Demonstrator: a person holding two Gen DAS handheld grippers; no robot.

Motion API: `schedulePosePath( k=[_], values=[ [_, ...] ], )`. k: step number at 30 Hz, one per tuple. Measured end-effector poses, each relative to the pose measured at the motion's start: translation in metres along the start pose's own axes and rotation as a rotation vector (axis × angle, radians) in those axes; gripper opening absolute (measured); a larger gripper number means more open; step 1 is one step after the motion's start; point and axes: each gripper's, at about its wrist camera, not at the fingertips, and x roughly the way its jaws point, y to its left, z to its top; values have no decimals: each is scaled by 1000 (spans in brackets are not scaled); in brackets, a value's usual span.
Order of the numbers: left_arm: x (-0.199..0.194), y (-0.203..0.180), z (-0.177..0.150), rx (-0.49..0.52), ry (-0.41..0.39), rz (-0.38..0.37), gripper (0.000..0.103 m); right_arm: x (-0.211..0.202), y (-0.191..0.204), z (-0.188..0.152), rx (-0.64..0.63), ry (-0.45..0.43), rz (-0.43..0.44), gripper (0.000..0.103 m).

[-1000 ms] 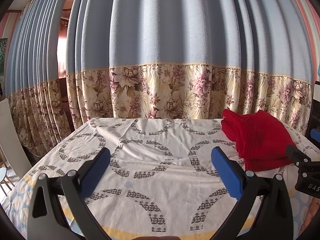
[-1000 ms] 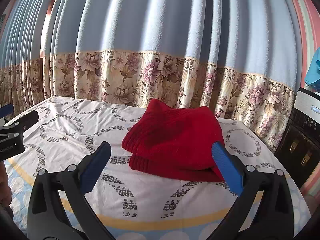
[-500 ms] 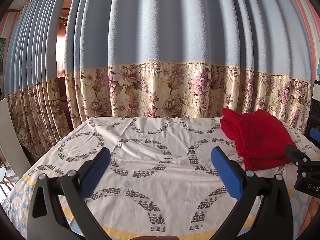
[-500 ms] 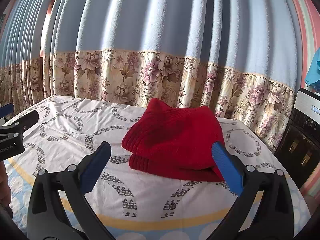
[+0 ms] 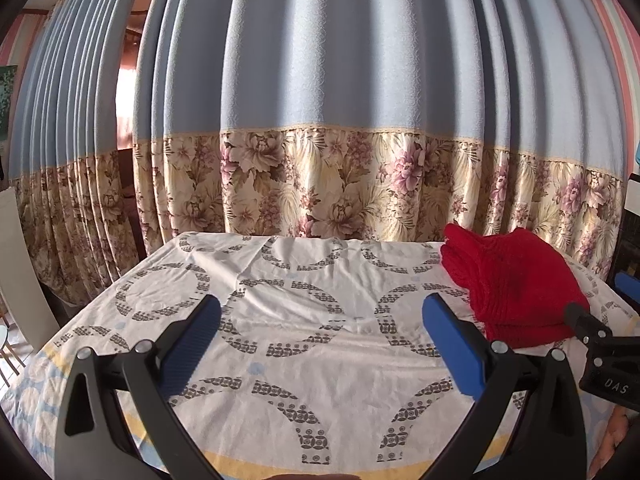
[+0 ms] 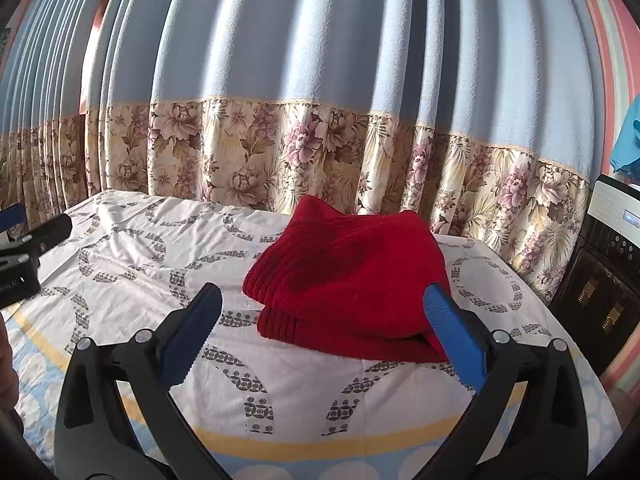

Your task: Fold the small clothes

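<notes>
A folded red knit garment (image 6: 348, 284) lies on the patterned white tablecloth (image 6: 132, 248), toward the table's right side; it also shows in the left wrist view (image 5: 512, 284). My right gripper (image 6: 322, 320) is open and empty, held just in front of the garment and above the cloth. My left gripper (image 5: 320, 328) is open and empty over the bare middle of the cloth (image 5: 304, 320), left of the garment. The right gripper's finger shows at the right edge of the left wrist view (image 5: 592, 328). The left gripper's finger shows at the left edge of the right wrist view (image 6: 36, 236).
A blue curtain with a floral band (image 5: 340, 184) hangs right behind the table. A dark appliance with a white top (image 6: 608, 264) stands at the right of the table. A pale chair (image 5: 20, 280) stands at the left.
Both grippers have stayed almost still; the left wrist view has shifted very slightly. The garment has not moved.
</notes>
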Motion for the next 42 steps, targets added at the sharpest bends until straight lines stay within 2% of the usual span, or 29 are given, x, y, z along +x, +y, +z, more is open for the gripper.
schedulePosePath(
  k=[18,37,42],
  values=[
    [-2,-4,-2,33,-5,8,101,1,-6,3,13,3,1,100],
    [-9,-3,0,63,-51,58,101,1,-6,3,11,8,2,100],
    [-7,2,0,36,-21,23,101,2,-7,4,12,7,2,100]
  ],
)
